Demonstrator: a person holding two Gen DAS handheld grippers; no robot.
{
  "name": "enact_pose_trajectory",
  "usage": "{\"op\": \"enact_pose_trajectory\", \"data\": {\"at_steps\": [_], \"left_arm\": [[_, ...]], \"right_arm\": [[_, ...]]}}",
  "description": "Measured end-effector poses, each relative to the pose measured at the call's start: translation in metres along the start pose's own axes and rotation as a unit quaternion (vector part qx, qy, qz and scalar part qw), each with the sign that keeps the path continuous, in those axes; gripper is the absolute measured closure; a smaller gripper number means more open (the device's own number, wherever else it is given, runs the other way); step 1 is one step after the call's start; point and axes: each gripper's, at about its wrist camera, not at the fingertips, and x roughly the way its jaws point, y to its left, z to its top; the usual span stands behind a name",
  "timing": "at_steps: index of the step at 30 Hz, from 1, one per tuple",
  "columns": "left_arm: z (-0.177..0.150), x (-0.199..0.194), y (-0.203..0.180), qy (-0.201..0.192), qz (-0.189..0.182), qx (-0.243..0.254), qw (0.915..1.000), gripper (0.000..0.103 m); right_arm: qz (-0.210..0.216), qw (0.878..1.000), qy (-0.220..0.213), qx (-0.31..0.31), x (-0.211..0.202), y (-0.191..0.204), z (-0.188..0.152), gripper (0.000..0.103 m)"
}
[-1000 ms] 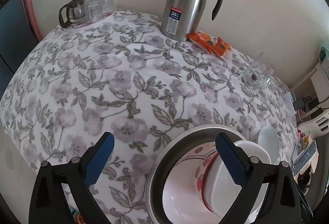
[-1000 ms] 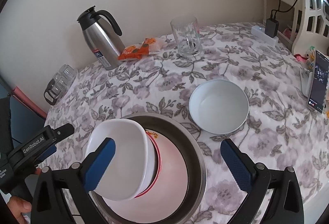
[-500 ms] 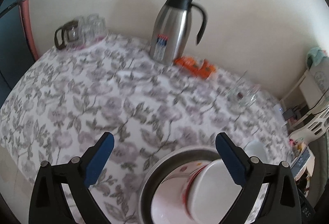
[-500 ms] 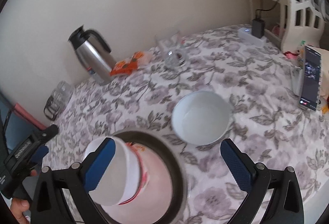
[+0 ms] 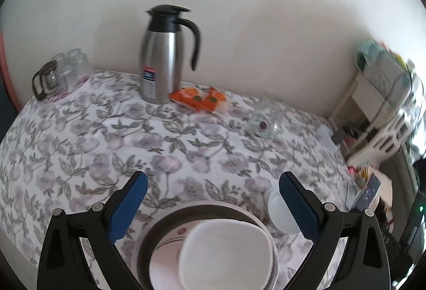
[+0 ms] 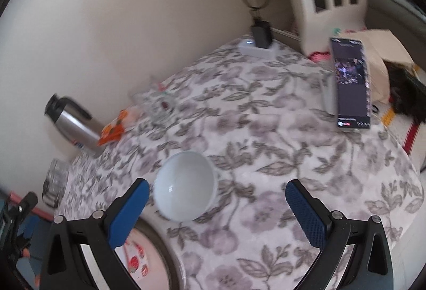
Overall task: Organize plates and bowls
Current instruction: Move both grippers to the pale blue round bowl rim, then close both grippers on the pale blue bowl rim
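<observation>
The left gripper point(image 5: 213, 199) hangs over the near edge of the floral tablecloth point(image 5: 106, 135) with its blue-padded fingers point(image 5: 127, 207) spread wide and nothing between them. Directly below it sits a round metal basin point(image 5: 170, 220), and inside that lies a white squarish bowl point(image 5: 226, 252) resting on a plate with a red pattern point(image 6: 135, 260). The right gripper point(image 6: 215, 207) is likewise spread wide and empty, above the cloth to the right of the basin. A round white bowl point(image 6: 185, 192) stands upright on the cloth just beside the basin's rim, close to the right gripper's left finger but not gripped. Farther back against the wall stand a steel thermos jug point(image 5: 166, 55), orange snack packets point(image 5: 199, 99) touching its base, and a clear glass cup point(image 5: 263, 122). A cluster of glasses point(image 5: 61, 74) sits at the far left corner. A phone point(image 6: 350, 84) leans upright near the table's right edge, and a charger point(image 6: 259, 42) rests by the wall.
</observation>
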Motion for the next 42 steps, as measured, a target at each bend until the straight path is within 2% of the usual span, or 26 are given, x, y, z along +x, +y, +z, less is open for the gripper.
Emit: {"op": "enact_pose_trajectory", "data": {"at_steps": [3,10,18,24,26,29,32,36,42], "left_arm": [[0.001,0.007,-0.02,0.017,-0.018,0.007,0.9997,0.004],[0.0,0.023,-0.064,0.037,-0.034,0.037,0.9981,0.004],[-0.007,0.057,-0.097,0.076,-0.039,0.053,0.9949,0.004],[-0.018,0.085,-0.118,0.106,-0.034,0.07,0.9913,0.006],[-0.022,0.094,-0.123,0.115,-0.032,0.072,0.9902,0.007],[-0.026,0.109,-0.128,0.132,-0.029,0.074,0.9881,0.019],[-0.03,0.121,-0.128,0.145,-0.024,0.067,0.9869,0.022],[-0.034,0.132,-0.129,0.154,-0.019,0.065,0.9858,0.03],[-0.041,0.148,-0.13,0.169,-0.014,0.06,0.9836,0.044]], "right_arm": [[-0.006,1.0,0.005,0.017,0.006,-0.014,0.003,0.0],[-0.011,0.999,0.012,0.027,0.017,-0.031,0.008,0.0],[-0.014,0.999,0.02,0.042,0.033,-0.043,0.011,0.0],[0.002,0.999,0.023,0.036,0.043,-0.041,0.011,0.0],[0.007,0.999,0.027,0.031,0.048,-0.038,0.009,0.005],[0.01,0.999,0.037,0.022,0.056,-0.033,0.006,0.01],[0.018,0.999,0.049,0.016,0.066,-0.03,0.001,0.018],[0.031,0.997,0.064,0.002,0.078,-0.021,-0.005,0.025],[0.038,0.995,0.087,-0.006,0.098,-0.016,-0.014,0.05]]}}
